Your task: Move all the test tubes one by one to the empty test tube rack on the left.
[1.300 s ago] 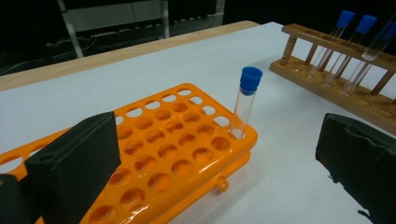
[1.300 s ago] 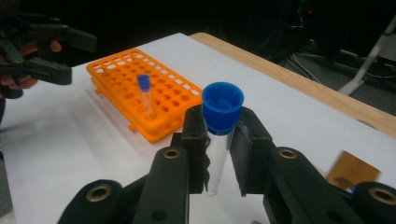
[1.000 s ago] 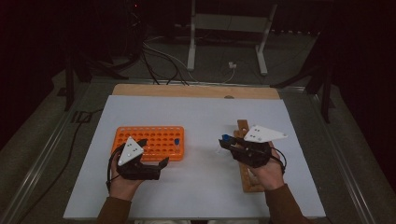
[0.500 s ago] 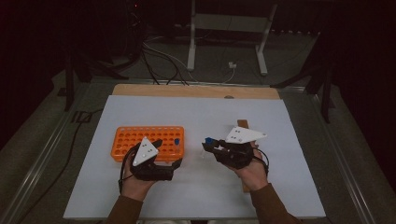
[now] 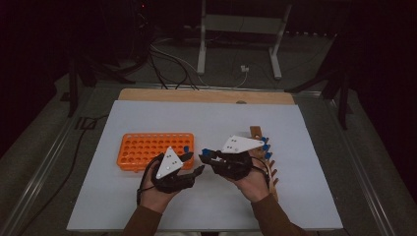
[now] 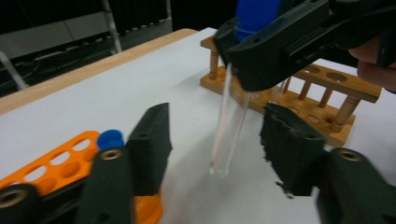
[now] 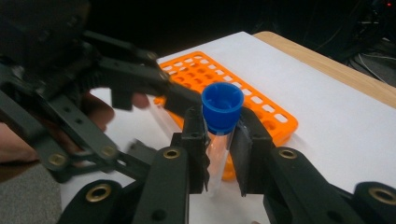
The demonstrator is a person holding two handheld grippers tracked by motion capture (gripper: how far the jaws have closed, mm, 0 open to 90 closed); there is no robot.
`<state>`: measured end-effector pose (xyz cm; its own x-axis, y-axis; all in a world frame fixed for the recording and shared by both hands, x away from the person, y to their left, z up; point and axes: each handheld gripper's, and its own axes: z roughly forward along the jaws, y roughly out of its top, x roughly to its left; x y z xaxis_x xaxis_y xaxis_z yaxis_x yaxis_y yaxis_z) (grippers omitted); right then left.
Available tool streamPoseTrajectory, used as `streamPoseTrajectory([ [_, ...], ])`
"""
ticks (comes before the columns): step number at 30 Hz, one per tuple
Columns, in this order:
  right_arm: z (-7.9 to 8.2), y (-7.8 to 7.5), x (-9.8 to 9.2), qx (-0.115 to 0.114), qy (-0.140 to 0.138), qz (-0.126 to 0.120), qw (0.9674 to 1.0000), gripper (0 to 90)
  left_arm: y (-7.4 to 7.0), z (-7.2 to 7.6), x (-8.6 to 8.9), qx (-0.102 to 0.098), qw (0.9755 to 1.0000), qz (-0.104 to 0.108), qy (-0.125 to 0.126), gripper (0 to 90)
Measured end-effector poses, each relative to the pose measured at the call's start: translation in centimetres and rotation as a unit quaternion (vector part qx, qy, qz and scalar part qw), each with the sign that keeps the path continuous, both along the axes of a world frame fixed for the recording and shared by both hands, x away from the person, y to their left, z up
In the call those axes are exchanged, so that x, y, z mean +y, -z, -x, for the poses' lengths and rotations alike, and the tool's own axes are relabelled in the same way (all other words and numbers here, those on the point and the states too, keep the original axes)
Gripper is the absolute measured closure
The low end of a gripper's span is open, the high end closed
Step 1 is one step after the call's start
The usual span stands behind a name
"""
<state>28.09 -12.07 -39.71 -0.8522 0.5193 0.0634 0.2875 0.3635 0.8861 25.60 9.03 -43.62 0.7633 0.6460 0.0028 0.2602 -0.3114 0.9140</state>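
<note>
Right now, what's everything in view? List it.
Orange rack: 1, orange, on the sheet left of centre; one blue-capped tube stands in it.
Wooden rack: 1, light wood, right side, holds blue-capped tubes.
Held tube: 1, clear with blue cap, between both grippers.
White sheet: 1, covers the table.
Metal stand: 1, grey, on the floor behind.
Right gripper: black, shut on the held tube.
Left gripper: black, jaws either side of the tube's lower end, not touching.
</note>
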Motion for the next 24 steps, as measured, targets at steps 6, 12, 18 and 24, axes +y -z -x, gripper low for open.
streamPoseTrajectory([
  [6,0.06,0.19,0.43,0.002,-0.006,0.001,1.0,76.2,0.29,-0.01,-0.37,0.001,0.9999,-0.004,0.014,67.4],
  [12,0.12,0.35,0.48,0.006,-0.008,0.001,0.9999,76.2,0.43,-0.05,-0.26,0.0,0.9999,-0.001,0.017,75.7],
  [18,0.1,0.44,0.47,0.01,-0.01,-0.002,0.9999,76.2,0.48,-0.02,-0.17,-0.002,0.9998,-0.001,0.021,76.4],
  [24,0.04,0.47,0.37,0.013,-0.012,-0.004,0.9998,75.2,0.5,0.04,-0.2,-0.005,0.9997,-0.005,0.025,77.9],
])
